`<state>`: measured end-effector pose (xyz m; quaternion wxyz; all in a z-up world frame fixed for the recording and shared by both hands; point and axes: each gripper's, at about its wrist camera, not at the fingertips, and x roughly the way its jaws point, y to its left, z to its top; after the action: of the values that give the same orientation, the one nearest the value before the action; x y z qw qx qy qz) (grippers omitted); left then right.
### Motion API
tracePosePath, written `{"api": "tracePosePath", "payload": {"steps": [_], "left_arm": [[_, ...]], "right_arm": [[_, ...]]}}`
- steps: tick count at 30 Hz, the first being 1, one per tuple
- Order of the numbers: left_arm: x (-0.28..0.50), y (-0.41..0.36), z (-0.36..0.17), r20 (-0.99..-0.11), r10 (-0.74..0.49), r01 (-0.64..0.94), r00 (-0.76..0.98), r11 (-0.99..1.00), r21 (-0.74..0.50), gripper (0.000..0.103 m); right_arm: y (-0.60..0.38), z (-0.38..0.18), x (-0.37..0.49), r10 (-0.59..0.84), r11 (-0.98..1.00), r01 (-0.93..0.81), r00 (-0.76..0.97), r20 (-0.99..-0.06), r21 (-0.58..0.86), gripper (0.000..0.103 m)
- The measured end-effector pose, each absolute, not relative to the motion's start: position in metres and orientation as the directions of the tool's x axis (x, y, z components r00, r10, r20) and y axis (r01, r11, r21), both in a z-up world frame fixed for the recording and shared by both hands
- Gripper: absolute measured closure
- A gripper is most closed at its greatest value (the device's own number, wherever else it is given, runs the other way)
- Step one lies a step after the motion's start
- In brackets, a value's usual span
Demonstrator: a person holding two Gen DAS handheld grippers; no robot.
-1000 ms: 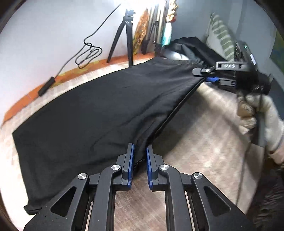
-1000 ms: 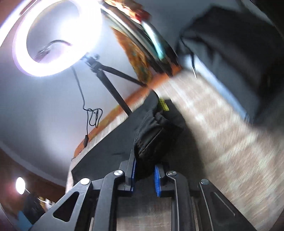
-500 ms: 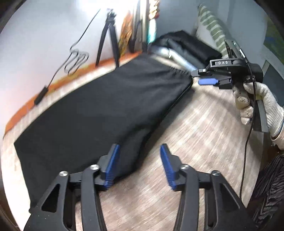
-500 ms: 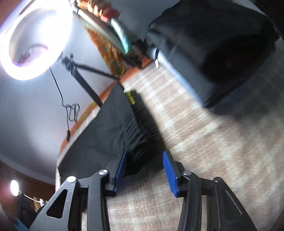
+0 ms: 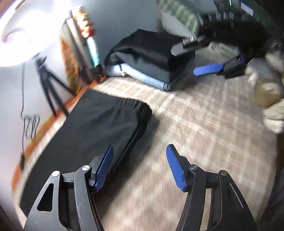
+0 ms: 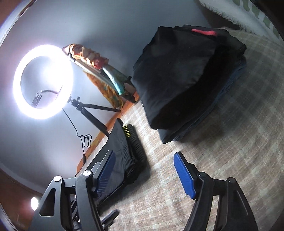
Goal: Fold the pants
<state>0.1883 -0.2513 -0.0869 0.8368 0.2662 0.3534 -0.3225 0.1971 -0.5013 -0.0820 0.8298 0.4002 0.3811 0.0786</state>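
The black pants (image 5: 92, 135) lie flat on the checked bed cover, folded lengthwise, waistband toward the far end. They also show in the right wrist view (image 6: 122, 152), with the ribbed waistband nearest. My left gripper (image 5: 140, 167) is open and empty, lifted above the pants' right edge. My right gripper (image 6: 144, 172) is open and empty above the waistband corner; it also shows in the left wrist view (image 5: 200, 58), held high in a gloved hand.
A stack of folded dark and light-blue clothes (image 5: 152, 58) sits at the far end, also in the right wrist view (image 6: 186, 80). A lit ring light (image 6: 42, 81) on a tripod (image 6: 92, 113) stands by the wall. A striped pillow (image 5: 179, 16) is behind the stack.
Both grippers were shut on the pants one second ago. Both have opened, let the pants drop flat, and lifted away from the fabric.
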Motion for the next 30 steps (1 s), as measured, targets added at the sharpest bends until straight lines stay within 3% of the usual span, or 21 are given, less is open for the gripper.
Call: {"api": "tracePosePath", "payload": {"steps": [7, 11, 14, 17, 21, 25, 30], "left_arm": [[0.211, -0.289, -0.105, -0.771, -0.291, 0.714, 0.567, 0.64, 0.283, 0.042], [0.23, -0.289, -0.117, -0.785, -0.29, 0.695, 0.547, 0.68, 0.233, 0.043], [0.241, -0.28, -0.122, -0.789, -0.321, 0.681, 0.524, 0.715, 0.162, 0.073], [0.245, -0.264, -0.12, -0.771, -0.408, 0.68, 0.49, 0.732, 0.044, 0.09], [0.247, -0.24, -0.107, -0.72, -0.512, 0.666, 0.469, 0.74, -0.092, 0.095], [0.243, -0.227, -0.095, -0.683, -0.556, 0.668, 0.474, 0.733, -0.133, 0.095], [0.243, -0.214, -0.087, -0.649, -0.593, 0.664, 0.477, 0.727, -0.176, 0.095]], "right_arm": [[-0.5, -0.09, 0.209, 0.478, 0.635, 0.168, 0.681, -0.555, 0.754, 0.031], [-0.493, -0.093, 0.219, 0.506, 0.632, 0.151, 0.662, -0.552, 0.76, 0.031], [-0.492, -0.095, 0.228, 0.54, 0.596, 0.148, 0.653, -0.531, 0.789, 0.031], [-0.488, -0.09, 0.236, 0.548, 0.613, 0.121, 0.646, -0.531, 0.781, 0.031], [-0.476, -0.08, 0.254, 0.582, 0.622, 0.061, 0.631, -0.513, 0.78, 0.031], [-0.451, -0.072, 0.282, 0.628, 0.635, -0.011, 0.591, -0.507, 0.773, 0.031], [-0.417, -0.08, 0.323, 0.635, 0.677, -0.04, 0.536, -0.556, 0.735, 0.021]]}}
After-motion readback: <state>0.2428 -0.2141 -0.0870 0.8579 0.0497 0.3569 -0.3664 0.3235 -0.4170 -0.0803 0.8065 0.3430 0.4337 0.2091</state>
